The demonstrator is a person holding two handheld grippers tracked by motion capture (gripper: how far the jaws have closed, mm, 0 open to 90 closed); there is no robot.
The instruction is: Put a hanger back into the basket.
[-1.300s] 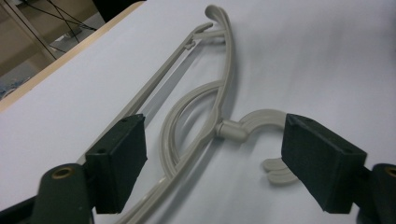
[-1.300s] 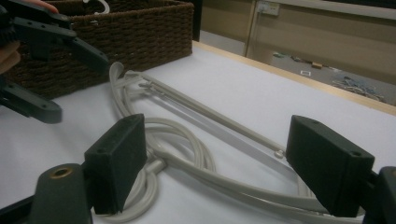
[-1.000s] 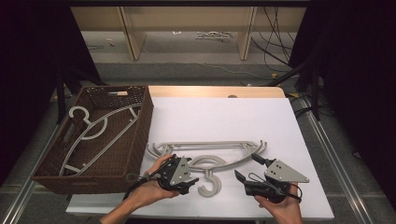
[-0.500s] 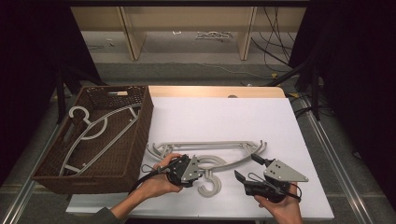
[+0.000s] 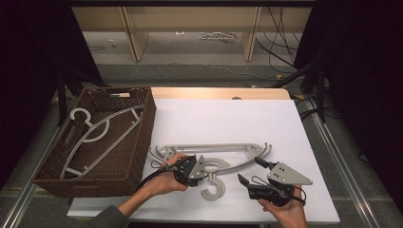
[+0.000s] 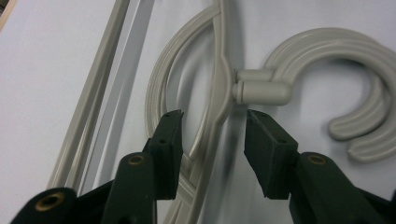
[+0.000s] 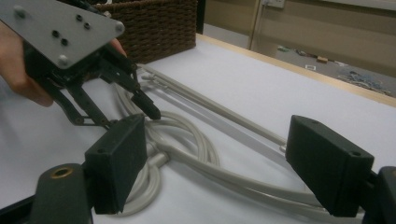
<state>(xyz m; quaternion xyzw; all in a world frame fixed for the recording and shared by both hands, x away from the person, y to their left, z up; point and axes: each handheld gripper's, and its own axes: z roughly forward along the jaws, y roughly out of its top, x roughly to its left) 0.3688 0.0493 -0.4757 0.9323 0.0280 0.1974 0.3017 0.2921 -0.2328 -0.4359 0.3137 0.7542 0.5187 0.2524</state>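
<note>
The right hand-held gripper (image 5: 248, 176) is hovering spread at the near right of the tabletop (image 5: 228, 118). The left hand-held gripper (image 6: 212, 122) is straddling the hanger (image 5: 214, 156) neck, jaws spread, beside the hook. Two stacked hangers are lying here: closing off-centre risks pinching both, or slipping. At the far left, the basket (image 5: 142, 137) is holding another hanger (image 5: 102, 128).
</note>
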